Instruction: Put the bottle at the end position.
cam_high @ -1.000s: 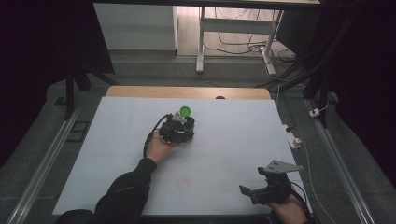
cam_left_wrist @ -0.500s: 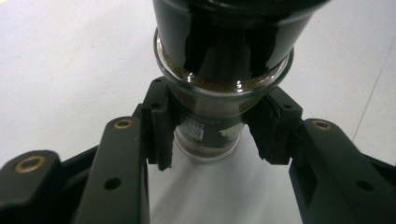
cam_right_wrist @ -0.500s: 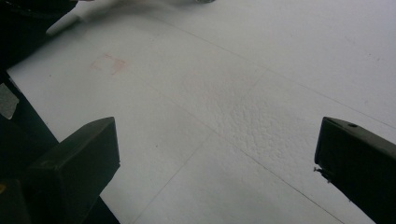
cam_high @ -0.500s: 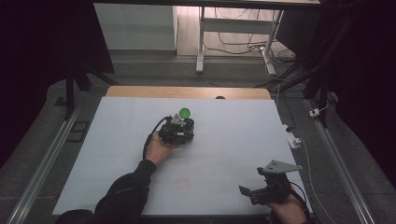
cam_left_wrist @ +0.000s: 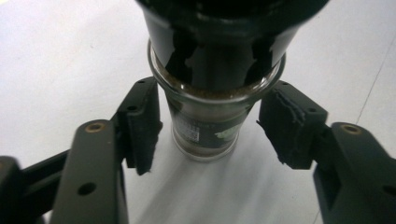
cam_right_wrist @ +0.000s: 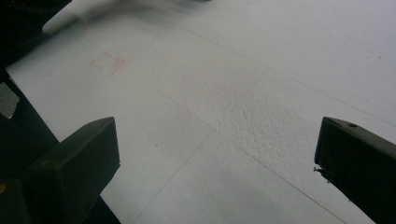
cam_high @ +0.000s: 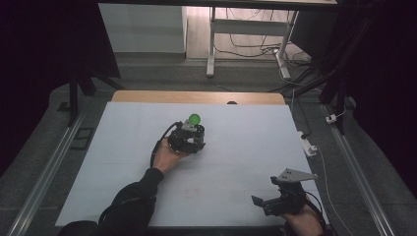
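One glass jar (cam_left_wrist: 205, 126) between parted left hand-held gripper (cam_left_wrist: 210, 128) jaws, untouched; right hand-held gripper (cam_right_wrist: 215, 154) wide, empty

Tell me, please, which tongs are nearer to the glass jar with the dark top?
Left. The left tongs straddle the glass jar, pads just apart. The right tongs sit at the table's near right corner.

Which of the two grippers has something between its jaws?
The left gripper: a glass jar with a dark top stands between its open jaws, which do not touch it. The right gripper has bare white table between its jaws.
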Available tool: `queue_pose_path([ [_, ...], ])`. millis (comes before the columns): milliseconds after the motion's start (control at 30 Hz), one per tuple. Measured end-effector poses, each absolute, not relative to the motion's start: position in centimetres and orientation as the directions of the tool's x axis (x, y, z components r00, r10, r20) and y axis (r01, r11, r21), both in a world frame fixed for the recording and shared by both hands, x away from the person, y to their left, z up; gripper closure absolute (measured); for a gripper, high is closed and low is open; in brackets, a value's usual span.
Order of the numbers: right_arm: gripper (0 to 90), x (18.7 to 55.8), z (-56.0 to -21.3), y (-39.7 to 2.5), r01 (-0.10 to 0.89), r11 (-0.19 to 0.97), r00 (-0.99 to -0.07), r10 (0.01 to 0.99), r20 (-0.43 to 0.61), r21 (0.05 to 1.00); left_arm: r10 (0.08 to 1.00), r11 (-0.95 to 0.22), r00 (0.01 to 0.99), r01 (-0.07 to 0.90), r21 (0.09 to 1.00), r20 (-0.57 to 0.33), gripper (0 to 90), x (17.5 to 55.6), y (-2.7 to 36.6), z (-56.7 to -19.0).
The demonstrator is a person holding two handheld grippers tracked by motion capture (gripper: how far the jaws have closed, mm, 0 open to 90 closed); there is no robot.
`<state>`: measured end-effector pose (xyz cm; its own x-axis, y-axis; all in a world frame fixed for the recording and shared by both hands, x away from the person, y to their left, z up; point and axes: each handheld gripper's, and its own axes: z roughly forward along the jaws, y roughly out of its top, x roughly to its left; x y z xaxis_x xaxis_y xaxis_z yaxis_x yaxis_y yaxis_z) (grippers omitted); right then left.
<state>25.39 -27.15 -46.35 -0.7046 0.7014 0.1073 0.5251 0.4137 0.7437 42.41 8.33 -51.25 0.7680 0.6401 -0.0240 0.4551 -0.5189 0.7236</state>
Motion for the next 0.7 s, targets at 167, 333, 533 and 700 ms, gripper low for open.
queue_pose_path([
  [167, 0.0, 25.4, -46.4, -27.1, 0.527, 0.416, -0.704, 0.702, 0.107, 0.741, 0.637, -0.51, 0.77, 0.466, 0.723, -0.047, 28.2, 42.4, 8.6, -50.6],
  [333, 0.0, 25.4, -46.4, -27.1, 0.528, 0.418, -0.705, 0.702, 0.107, 0.739, 0.622, -0.479, 0.777, 0.481, 0.734, -0.103, 16.3, 42.4, 8.8, -50.3],
  [533, 0.0, 25.4, -46.4, -27.1, 0.528, 0.417, -0.704, 0.702, 0.107, 0.74, 0.614, -0.482, 0.779, 0.498, 0.72, -0.128, 4.0, 42.5, 9.0, -50.1],
  [700, 0.0, 25.4, -46.4, -27.1, 0.528, 0.418, -0.705, 0.701, 0.107, 0.739, 0.599, -0.453, 0.782, 0.509, 0.732, -0.173, 0.0, 42.7, 9.6, -49.8],
])
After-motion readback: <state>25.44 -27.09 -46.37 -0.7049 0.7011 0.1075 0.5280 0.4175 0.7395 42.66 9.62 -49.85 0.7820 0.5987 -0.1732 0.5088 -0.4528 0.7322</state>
